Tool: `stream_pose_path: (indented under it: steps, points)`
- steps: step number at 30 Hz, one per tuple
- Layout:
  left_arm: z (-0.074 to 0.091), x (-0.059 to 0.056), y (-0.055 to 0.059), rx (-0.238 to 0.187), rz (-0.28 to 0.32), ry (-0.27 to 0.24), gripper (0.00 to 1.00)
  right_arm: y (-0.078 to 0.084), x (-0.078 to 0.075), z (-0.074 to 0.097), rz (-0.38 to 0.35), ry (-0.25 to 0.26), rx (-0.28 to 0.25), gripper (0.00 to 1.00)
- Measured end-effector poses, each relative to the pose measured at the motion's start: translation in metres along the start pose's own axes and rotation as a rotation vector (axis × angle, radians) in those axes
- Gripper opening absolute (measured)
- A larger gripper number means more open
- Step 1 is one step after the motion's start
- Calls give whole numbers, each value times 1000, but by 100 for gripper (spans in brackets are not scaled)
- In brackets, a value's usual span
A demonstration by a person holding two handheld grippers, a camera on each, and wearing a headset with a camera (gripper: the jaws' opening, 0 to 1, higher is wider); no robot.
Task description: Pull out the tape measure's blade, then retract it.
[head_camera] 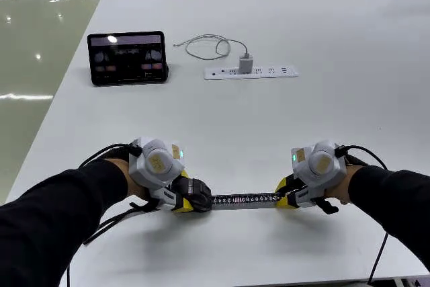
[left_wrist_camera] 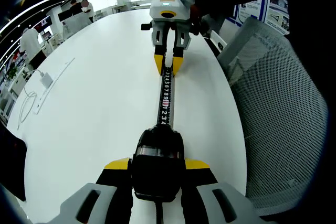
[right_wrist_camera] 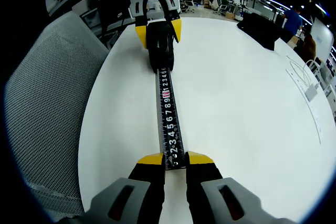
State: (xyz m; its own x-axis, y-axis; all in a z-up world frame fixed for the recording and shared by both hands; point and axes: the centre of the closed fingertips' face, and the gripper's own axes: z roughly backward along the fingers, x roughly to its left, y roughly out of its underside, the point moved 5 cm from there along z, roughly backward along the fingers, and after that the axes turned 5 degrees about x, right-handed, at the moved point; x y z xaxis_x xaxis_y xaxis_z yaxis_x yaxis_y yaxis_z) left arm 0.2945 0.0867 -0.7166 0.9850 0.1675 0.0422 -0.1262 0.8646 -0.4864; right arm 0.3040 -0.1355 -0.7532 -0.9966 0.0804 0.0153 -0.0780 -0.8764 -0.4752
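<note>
A black tape measure case (head_camera: 197, 194) lies on the white table (head_camera: 269, 119) near its front edge, and my left gripper (head_camera: 180, 197) is shut on it. In the left gripper view the case (left_wrist_camera: 157, 161) sits between the yellow-tipped jaws. The dark numbered blade (head_camera: 245, 199) runs flat along the table from the case to my right gripper (head_camera: 283, 198), which is shut on its end. In the right gripper view the blade (right_wrist_camera: 168, 116) stretches from my right gripper (right_wrist_camera: 172, 162) to the case (right_wrist_camera: 160, 43), with roughly fifteen centimetres of markings showing.
A black tablet (head_camera: 127, 57) stands at the far left. A white power strip (head_camera: 250, 72) with a plugged charger and a coiled cable (head_camera: 208, 46) lies at the back centre. A mesh chair (right_wrist_camera: 52, 103) sits close to the table's front edge. Black cables trail from both grippers.
</note>
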Motion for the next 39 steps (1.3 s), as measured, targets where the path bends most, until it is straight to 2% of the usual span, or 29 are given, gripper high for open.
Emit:
stream_pose_path:
  steps: [8, 39]
  points:
    - [-1, 1, 0, 15, -1, 7, 31, 5, -1, 3, -1, 1, 8, 10]
    - [-1, 0, 0, 5, -1, 4, 31, 33, -4, 18, -15, 20, 38, 10]
